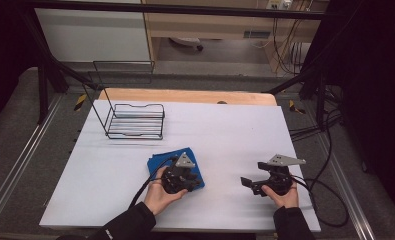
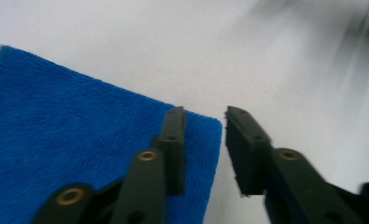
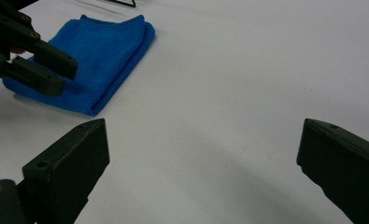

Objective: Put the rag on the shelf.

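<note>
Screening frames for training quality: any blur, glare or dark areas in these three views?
High view: sharp, evenly lit table, dark surroundings at both sides. Left gripper view: motion streaks upper right, blue towel edges soft, left tool tips fairly clear. Right gripper view: towel sharp, near right tool tips soft; no glare.

In the high view, the left gripper [image 1: 181,176] covers the near corner of the folded blue terry cloth [image 1: 161,162]. In the left gripper view the cloth runs off the left and bottom edges, and the white bench [image 2: 313,70] blurs into dark streaks at the upper right.
</note>
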A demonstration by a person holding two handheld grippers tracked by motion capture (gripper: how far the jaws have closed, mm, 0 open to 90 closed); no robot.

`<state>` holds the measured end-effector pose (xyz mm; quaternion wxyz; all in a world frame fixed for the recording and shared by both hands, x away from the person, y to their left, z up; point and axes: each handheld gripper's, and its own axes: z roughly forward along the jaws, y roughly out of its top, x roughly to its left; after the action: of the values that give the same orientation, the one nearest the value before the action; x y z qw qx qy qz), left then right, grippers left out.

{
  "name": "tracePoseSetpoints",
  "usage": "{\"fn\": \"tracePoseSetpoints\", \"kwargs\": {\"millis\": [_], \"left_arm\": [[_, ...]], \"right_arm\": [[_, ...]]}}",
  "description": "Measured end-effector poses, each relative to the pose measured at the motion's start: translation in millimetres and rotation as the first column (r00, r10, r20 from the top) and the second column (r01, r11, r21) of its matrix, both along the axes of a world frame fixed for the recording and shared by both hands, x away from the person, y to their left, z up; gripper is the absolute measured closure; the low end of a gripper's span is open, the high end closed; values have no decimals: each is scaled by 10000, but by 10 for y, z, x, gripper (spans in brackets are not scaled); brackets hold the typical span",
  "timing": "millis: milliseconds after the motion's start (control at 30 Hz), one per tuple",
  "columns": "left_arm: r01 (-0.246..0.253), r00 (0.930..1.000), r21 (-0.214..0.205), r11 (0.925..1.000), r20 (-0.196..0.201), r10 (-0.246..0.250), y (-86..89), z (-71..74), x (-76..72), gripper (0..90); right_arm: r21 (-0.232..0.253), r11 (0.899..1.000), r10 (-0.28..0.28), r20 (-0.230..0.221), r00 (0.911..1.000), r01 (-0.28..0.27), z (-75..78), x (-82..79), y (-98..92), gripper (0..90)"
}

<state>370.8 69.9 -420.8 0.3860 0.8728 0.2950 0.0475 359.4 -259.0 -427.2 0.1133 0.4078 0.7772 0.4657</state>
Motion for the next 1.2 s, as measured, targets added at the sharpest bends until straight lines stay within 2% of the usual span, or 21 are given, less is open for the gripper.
{"fn": "tracePoseSetpoints", "kwargs": {"millis": [33,67,100,133,167,233,333,367,400,533,600,633,733,833,867,933,1000,1033,1100,1167,1200], "left_arm": [[26,10000,-59,10000,84,-26,43,35,-12,612],[31,9994,-127,9999,335,-27,162,122,-47,579],[31,9994,-127,9999,335,-27,162,122,-47,541],[95,9987,-31,9999,507,-94,237,167,-63,501],[-152,9950,-9,9999,982,152,397,237,-101,469],[-395,9915,-62,9992,1242,399,580,272,-110,393],[-840,9884,91,9964,1279,821,842,255,-102,285],[-840,9884,91,9964,1279,821,842,255,-102,259],[-1169,9862,215,9929,1205,1135,1000,208,-99,233],[-1576,9832,235,9872,966,1547,1254,102,-88,169],[-1663,9823,232,9858,912,1635,1306,82,-82,146],[-1735,9813,239,9845,886,1708,1352,68,-75,146],[-2005,9768,-75,9797,749,2005,1499,58,-69,117],[-2124,9738,-145,9771,798,2129,1548,58,-71,117],[-2180,9725,-163,9758,800,2186,1570,57,-71,117],[-2305,9697,-212,9728,778,2314,1602,49,-70,121],[-2377,9682,-210,9711,755,2386,1625,42,-65,124],[-2389,9677,-211,9708,772,2399,1634,40,-62,126],[-2422,9668,-211,9700,785,2431,1639,40,-62,128],[-2441,9656,-199,9696,870,2449,1642,45,-65,131],[-2426,9659,-224,9699,874,2437,1643,47,-66,131]], "right_arm": [[48,10000,-63,-17,10000,64,4,-4,13,35],[63,9999,-98,18,10000,97,6,-5,24,40],[78,9999,-127,41,9999,127,12,-9,39,48],[84,9998,-174,79,9998,173,17,-14,60,57],[104,9996,-253,101,9996,252,21,-20,86,63],[139,9993,-357,77,9993,356,31,-30,153,78],[40,9987,-500,-34,9987,500,42,-32,303,94],[20,9988,-484,-85,9988,484,44,-32,364,101],[-42,9989,-472,-110,9988,472,42,-32,427,112],[-263,9992,-328,-401,9987,317,23,-34,695,137],[-429,9987,-289,-472,9985,269,11,-29,826,148],[-429,9987,-289,-472,9985,269,11,-29,826,148],[-710,9973,-245,-565,9981,204,-12,-16,1052,259],[-979,9951,-190,-658,9977,125,-58,-13,1202,353],[-979,9951,-190,-658,9977,125,-58,-13,1202,353],[-995,9949,-228,-735,9970,154,-116,-13,1309,465],[-1055,9942,-278,-793,9965,193,-128,-12,1335,484],[-1105,9936,-321,-831,9960,228,-150,-10,1384,548],[-1157,9929,-378,-844,9957,279,-162,-9,1406,570],[-1098,9932,-506,-1180,9917,376,-214,0,1447,631],[-1167,9923,-540,-1138,9920,407,-234,7,1452,642]]}}
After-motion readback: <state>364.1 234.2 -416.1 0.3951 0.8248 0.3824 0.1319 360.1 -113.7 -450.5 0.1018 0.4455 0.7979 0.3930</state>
